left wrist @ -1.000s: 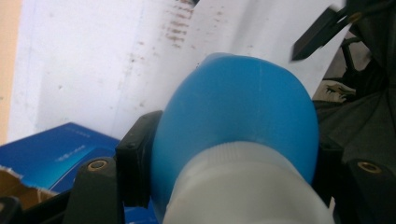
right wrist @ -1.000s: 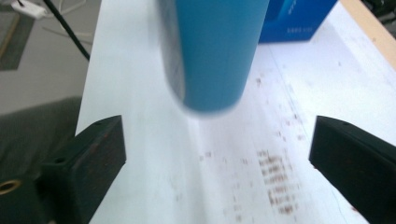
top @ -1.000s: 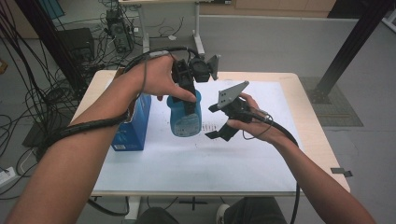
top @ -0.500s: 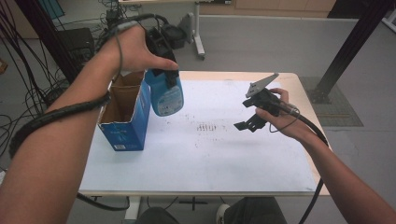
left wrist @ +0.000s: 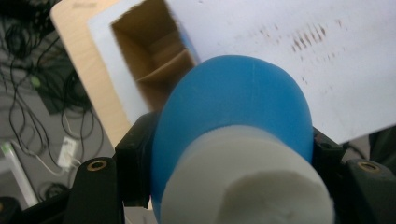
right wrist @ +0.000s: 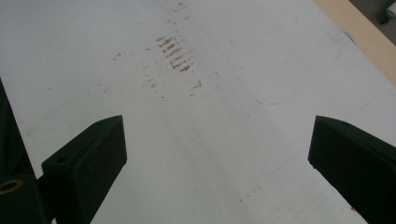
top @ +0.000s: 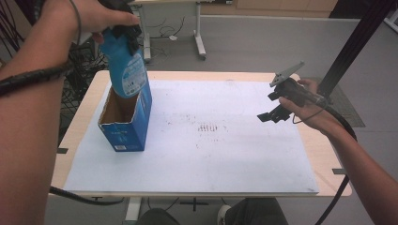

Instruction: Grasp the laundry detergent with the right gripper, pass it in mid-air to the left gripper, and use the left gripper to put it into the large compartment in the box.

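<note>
**A:** Bottle [top: 126, 65] is up over the box [top: 126, 123] now! A second ago it stood on the white mat near the middle of the table; now it hangs upright with its base right at the open top of the blue carton.

**B:** And the left gripper [top: 119, 30] has it by the neck, jaws clamped on either side. From the left gripper view you look past the white cap and blue shoulder [left wrist: 233, 121] straight into the cardboard opening [left wrist: 149, 60].

**A:** So the carry is done; I'd say what's left is the lowering in. Lined up?

**B:** Roughly. The base looks set toward the box's far end, so a small correction may be needed.

**A:** And the other hand?

**B:** Right gripper [top: 273, 115] has drifted out toward the table's right edge, jaws spread wide, nothing between them, just the stained mat [right wrist: 196, 121] below. It isn't steadying the box.
</note>
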